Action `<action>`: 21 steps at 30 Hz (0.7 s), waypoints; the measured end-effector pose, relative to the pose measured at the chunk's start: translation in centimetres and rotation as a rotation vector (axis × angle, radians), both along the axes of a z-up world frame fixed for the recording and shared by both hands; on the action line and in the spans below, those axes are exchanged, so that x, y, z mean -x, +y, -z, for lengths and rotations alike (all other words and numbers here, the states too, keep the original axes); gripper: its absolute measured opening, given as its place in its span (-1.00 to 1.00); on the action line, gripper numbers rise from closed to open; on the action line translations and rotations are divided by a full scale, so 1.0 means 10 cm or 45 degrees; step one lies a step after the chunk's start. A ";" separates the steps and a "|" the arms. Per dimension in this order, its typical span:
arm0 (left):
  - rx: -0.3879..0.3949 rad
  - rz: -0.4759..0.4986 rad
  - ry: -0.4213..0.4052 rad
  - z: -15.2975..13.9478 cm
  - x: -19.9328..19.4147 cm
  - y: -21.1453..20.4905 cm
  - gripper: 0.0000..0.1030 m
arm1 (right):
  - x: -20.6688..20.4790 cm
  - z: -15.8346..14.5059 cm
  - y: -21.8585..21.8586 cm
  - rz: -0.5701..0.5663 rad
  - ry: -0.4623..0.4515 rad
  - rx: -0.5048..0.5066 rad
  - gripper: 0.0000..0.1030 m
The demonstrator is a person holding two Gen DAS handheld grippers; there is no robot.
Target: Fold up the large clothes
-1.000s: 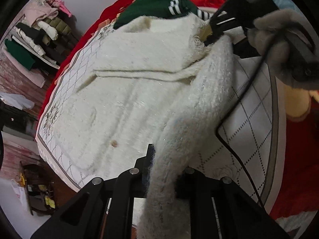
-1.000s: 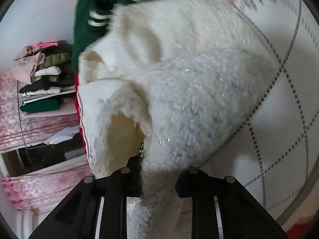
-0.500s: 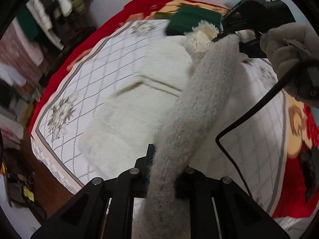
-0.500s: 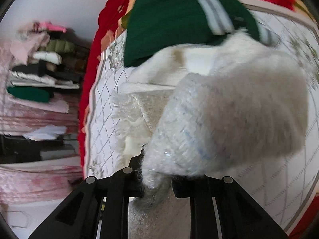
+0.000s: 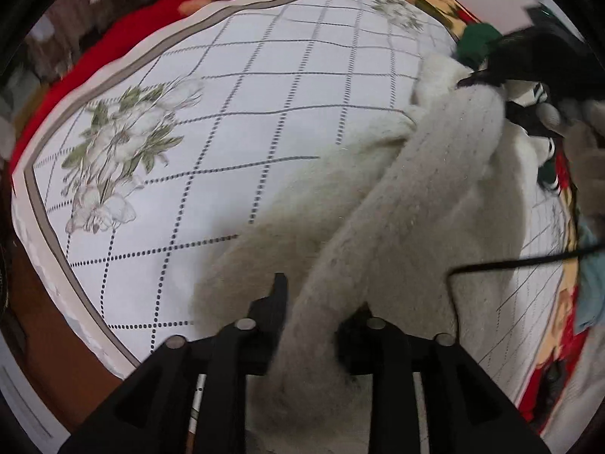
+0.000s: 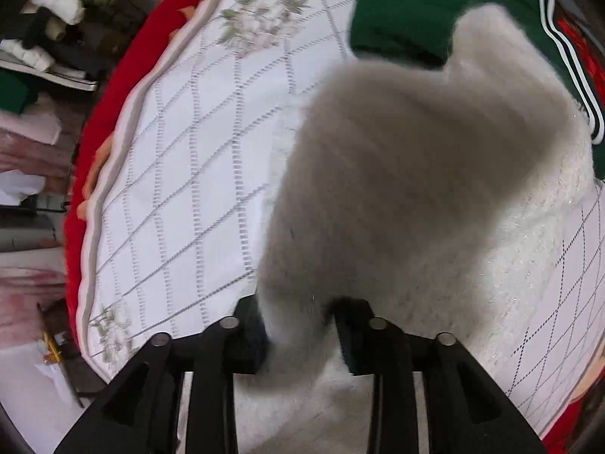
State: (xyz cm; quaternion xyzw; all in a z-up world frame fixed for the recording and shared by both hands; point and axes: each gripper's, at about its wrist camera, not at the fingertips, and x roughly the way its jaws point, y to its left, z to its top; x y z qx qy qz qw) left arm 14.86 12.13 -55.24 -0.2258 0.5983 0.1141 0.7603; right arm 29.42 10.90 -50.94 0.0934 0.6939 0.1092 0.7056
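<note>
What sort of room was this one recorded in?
Likely a bedroom: a bed with a checked floral sheet over a red blanket, and stacked clothes beside it.

Cream-white fuzzy sweater point(image 5: 427, 196); white bedsheet point(image 5: 242, 87) with grey dotted grid, green-white floral print, grey border; red blanket point(image 6: 109, 113) underneath; dark green garment point(image 6: 408, 3), white stripes; black fingers point(image 5: 274, 302).

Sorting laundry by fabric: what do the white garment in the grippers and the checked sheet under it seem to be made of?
White garment: probably a fuzzy, fleecy knit, going by its matte, hairy pile and ribbed edge. Checked sheet: seemingly a smooth, thin woven fabric, cotton or a blend, flat with a printed dotted grid and flowers.
</note>
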 end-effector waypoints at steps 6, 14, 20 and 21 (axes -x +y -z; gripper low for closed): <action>-0.055 -0.110 0.032 -0.15 0.25 0.22 0.47 | 0.09 -0.56 -0.44 0.046 -0.081 -0.407 -0.07; -0.210 -0.172 0.093 0.02 0.25 0.11 0.48 | -0.40 0.09 -0.71 0.259 -0.019 -0.322 -0.20; -0.249 -0.215 0.177 0.26 0.17 0.11 0.51 | -0.57 0.35 -0.44 0.002 -0.016 -0.305 -0.17; -0.254 -0.230 0.164 0.18 0.20 0.10 0.51 | -0.56 0.26 -0.50 -0.004 -0.027 -0.346 -0.16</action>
